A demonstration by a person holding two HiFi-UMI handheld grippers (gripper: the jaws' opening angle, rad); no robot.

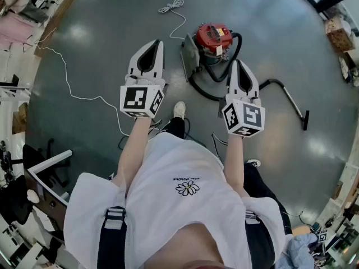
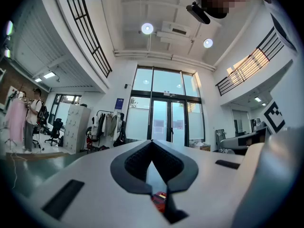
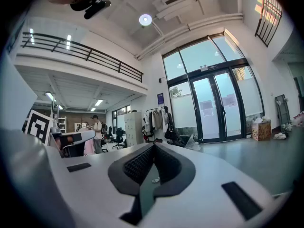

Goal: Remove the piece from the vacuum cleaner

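Note:
The vacuum cleaner (image 1: 213, 38) stands on the grey floor ahead of me, with a red top and a drum body. Its black hose (image 1: 210, 91) loops round the front and runs into a wand (image 1: 291, 101) ending in a floor nozzle (image 1: 305, 120) at the right. My left gripper (image 1: 157, 42) is held up left of the vacuum, its jaws shut and empty. My right gripper (image 1: 238, 62) hovers just right of the drum, also shut on nothing. In the left gripper view the closed tips (image 2: 152, 141) meet, with the red vacuum (image 2: 159, 201) glimpsed below.
A white cable (image 1: 67, 80) trails across the floor at the left and ends in a coil (image 1: 171, 5). A grey flat panel (image 1: 189, 58) leans beside the vacuum. Cardboard boxes (image 1: 337, 33) stand at the far right. Desks and chairs (image 1: 33, 167) crowd the lower left.

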